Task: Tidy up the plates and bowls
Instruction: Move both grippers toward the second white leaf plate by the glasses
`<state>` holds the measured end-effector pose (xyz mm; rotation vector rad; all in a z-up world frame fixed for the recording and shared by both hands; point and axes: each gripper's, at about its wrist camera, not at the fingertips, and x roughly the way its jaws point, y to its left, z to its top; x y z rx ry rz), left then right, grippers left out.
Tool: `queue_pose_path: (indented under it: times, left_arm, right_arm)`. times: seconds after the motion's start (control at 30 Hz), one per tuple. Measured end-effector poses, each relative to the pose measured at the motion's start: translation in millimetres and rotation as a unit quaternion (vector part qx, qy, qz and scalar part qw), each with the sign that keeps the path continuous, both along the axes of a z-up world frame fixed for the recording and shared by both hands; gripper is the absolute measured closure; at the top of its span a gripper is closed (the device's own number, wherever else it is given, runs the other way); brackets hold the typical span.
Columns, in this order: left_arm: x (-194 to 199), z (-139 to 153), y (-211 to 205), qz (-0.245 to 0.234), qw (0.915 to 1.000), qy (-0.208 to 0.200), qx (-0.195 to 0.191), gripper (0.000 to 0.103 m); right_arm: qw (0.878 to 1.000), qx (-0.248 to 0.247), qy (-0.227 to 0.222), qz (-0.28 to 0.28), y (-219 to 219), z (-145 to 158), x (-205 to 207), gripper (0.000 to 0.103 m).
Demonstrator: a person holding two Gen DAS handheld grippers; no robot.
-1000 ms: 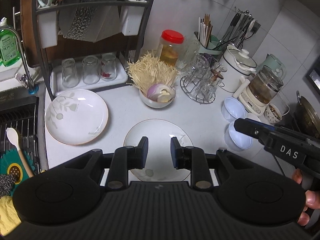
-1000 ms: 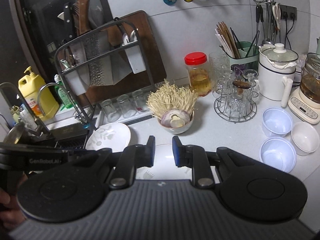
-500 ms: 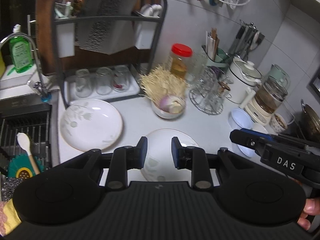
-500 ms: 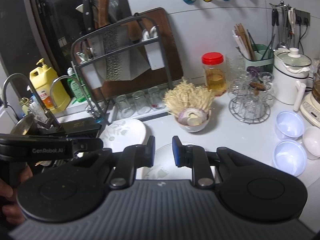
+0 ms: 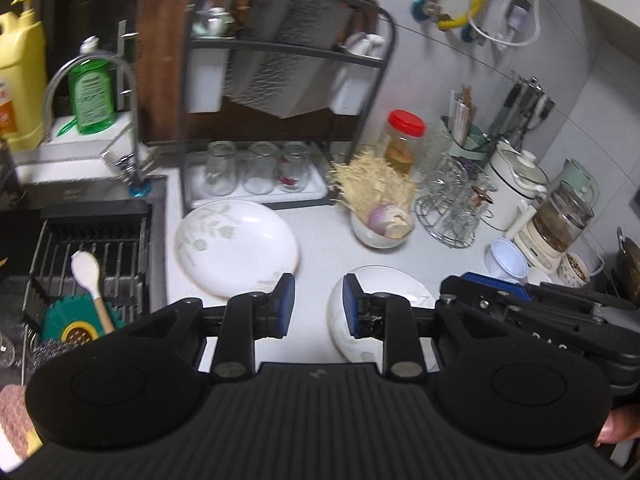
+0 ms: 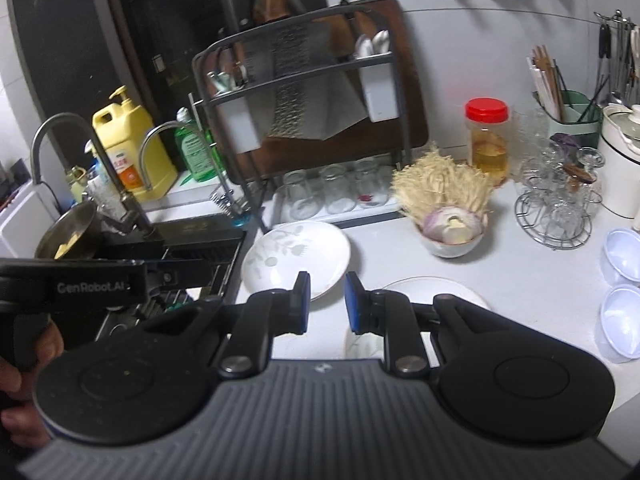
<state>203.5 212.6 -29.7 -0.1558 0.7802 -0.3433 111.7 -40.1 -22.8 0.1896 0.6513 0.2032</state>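
Two white floral plates lie on the grey counter. The left plate (image 5: 236, 248) sits by the sink; it also shows in the right wrist view (image 6: 296, 258). The nearer plate (image 5: 380, 292) lies partly under my fingers, and shows in the right wrist view (image 6: 436, 290). Two pale blue bowls (image 6: 622, 254) (image 6: 622, 322) sit at the right, one visible in the left wrist view (image 5: 506, 258). My left gripper (image 5: 319, 304) is open and empty above the counter between the plates. My right gripper (image 6: 325, 302) is open and empty, also above the plates.
A bowl of enoki and onion (image 5: 380, 220) stands behind the plates. A dish rack with upturned glasses (image 5: 256, 168), a red-lidded jar (image 5: 404, 140), a wire glass holder (image 5: 452, 208) and kettles (image 5: 516, 184) line the back. The sink with a drain rack (image 5: 92, 248) is at left.
Both grippers have pulled back and swung left, so the sink and soap bottles now show more. Both stay open. The plates and bowls have not moved.
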Motion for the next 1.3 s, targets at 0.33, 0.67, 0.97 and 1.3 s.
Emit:
queue_pose_path:
  times: [0.33, 0.67, 0.97, 1.3]
  left_arm:
    - [-12, -6, 64, 0.026, 0.9996, 0.009, -0.004, 0.073]
    - [-12, -20, 97, 0.024, 0.9993, 0.027, 0.002, 0.073]
    - [9, -56, 93, 0.043, 0.9968, 0.067, 0.011, 0.073]
    - [58, -89, 96, 0.090, 0.9921, 0.088, 0.003, 0.060]
  right_arm:
    - [1.000, 0.003, 0.003, 0.007, 50, -2, -7, 0.081]
    - [0.999, 0.015, 0.029, -0.007, 80, -15, -15, 0.081]
    - [0.997, 0.017, 0.070, -0.039, 67, -36, 1, 0.081]
    - [0.995, 0.038, 0.084, -0.030, 34, -58, 62, 0.050]
